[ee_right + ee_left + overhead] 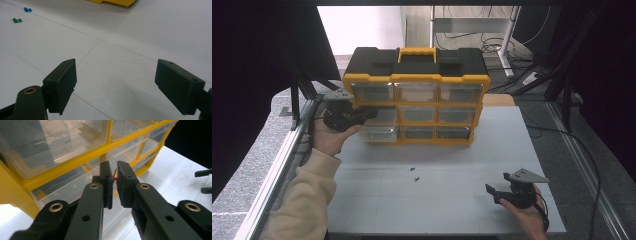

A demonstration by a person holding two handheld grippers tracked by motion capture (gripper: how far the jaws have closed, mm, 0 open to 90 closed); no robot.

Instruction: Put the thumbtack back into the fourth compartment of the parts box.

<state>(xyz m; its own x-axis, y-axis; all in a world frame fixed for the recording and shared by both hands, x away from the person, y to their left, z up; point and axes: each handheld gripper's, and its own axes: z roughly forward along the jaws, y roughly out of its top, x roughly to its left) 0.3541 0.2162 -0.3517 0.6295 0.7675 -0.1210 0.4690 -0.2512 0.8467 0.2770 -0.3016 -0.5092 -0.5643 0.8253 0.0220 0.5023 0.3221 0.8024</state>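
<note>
Sleeve first: on the left we see a cream sleeve (307, 195) reaching forward, the hand lifted off the counter (447, 200) and holding the left tool (113, 178) up against the left column of the organiser (417, 95). That tool's jaws are nearly together, pinched on a small red pin (115, 178) whose thin shaft pokes up between the pads; the tips sit over a clear drawer (72, 190) that stands pulled out a little from the left column.

The organiser is a hard plastic case, black on top with a yellow handle (416, 51) and yellow frame, its drawers see-through and glossy, three columns across.

Moving to the middle, two tiny pins lie on the matte white counter, a blue pin (27, 9) and a green pin (17, 20), close together and well apart from both tools.

Over on the right, the hand rests low near the counter's front edge, holding the right tool (115, 85). Its flat black rectangular pads stand wide apart with only bare counter between them.
</note>
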